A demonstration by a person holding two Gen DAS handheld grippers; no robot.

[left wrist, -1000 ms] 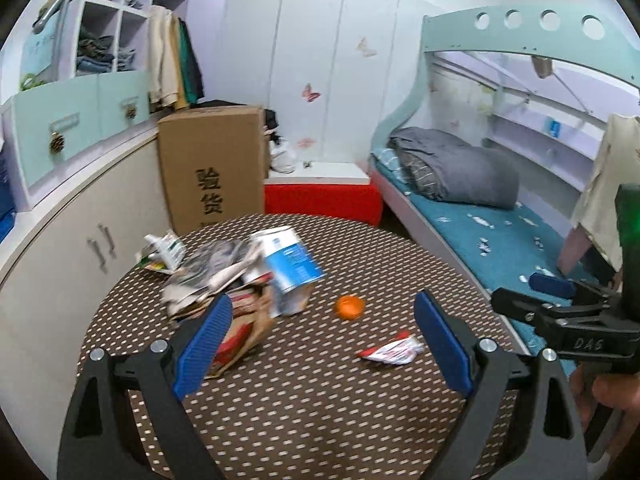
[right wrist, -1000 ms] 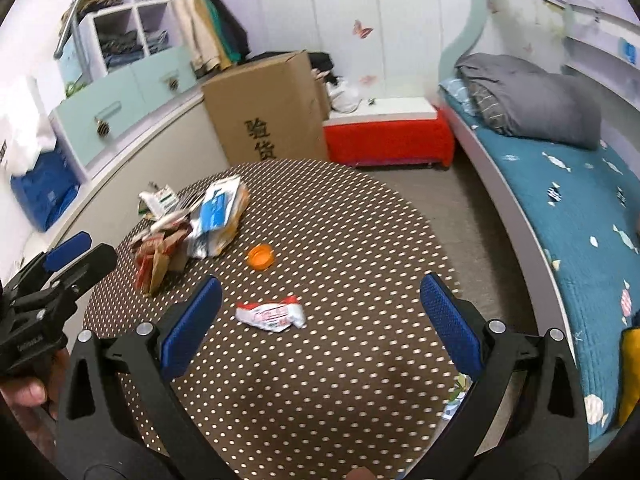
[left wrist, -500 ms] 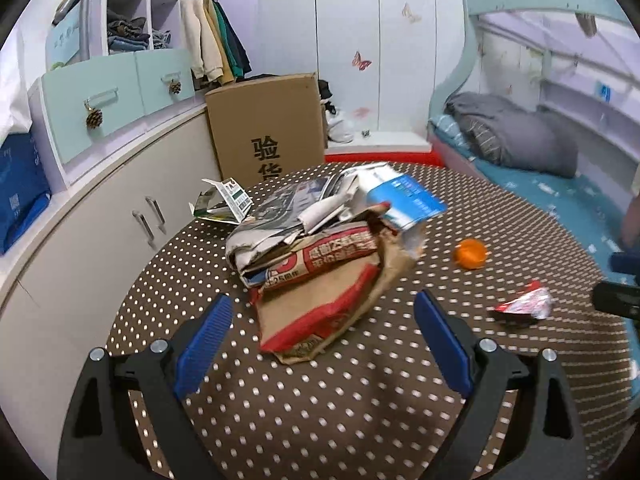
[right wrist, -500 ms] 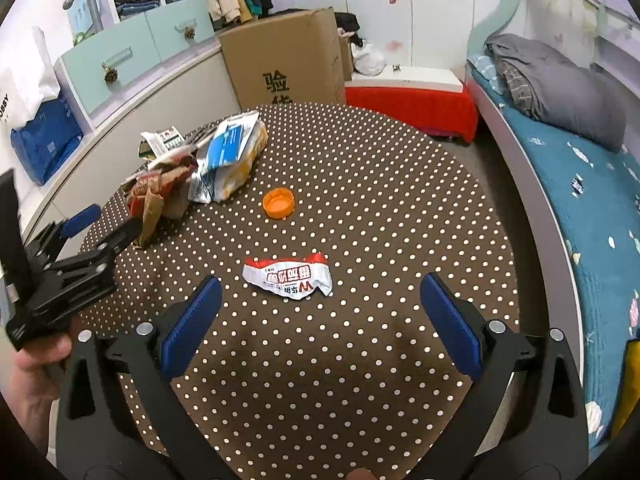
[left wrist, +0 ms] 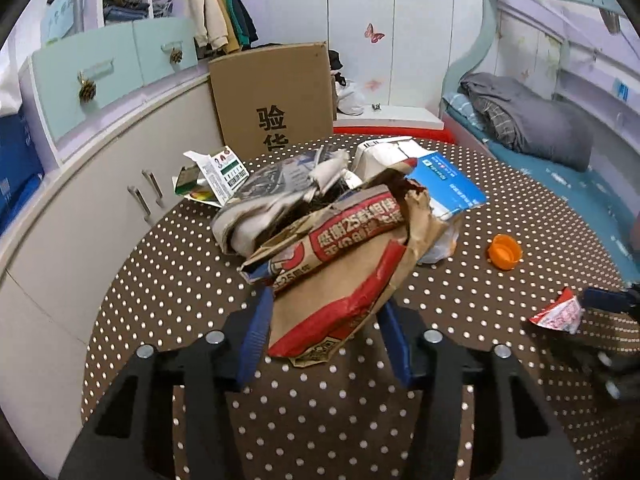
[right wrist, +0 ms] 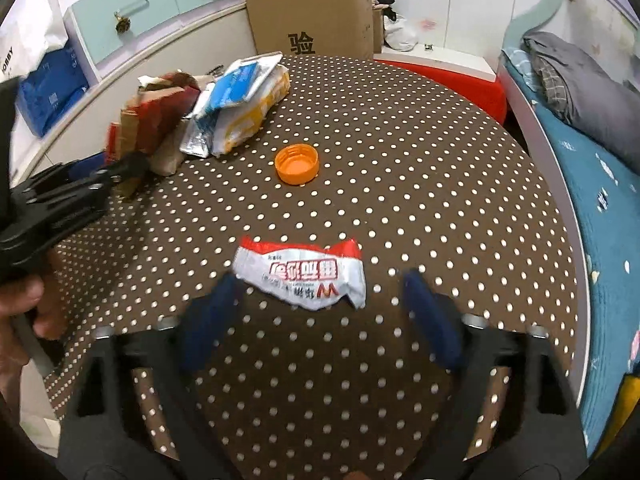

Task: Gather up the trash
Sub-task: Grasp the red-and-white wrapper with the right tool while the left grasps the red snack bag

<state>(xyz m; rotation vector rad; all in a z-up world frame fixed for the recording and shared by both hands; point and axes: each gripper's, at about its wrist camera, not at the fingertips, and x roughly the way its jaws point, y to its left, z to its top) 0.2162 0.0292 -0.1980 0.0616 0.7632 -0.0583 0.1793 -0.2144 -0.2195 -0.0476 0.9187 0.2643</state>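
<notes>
On the dotted worktop (right wrist: 400, 128), our left tool (left wrist: 324, 336) grips a brown paper bag (left wrist: 340, 280) printed "25". Our right tool (right wrist: 320, 316) gapes around a wrapper (right wrist: 304, 272) marked "W"; an orange cap (right wrist: 297, 163) lies beyond it.

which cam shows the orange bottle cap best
The right wrist view: the orange bottle cap sits near the frame's centre, open side up, ribbed rim clear, alone on the dotted tablecloth. The left wrist view has it small, near the right side, seen from a low angle.
</notes>
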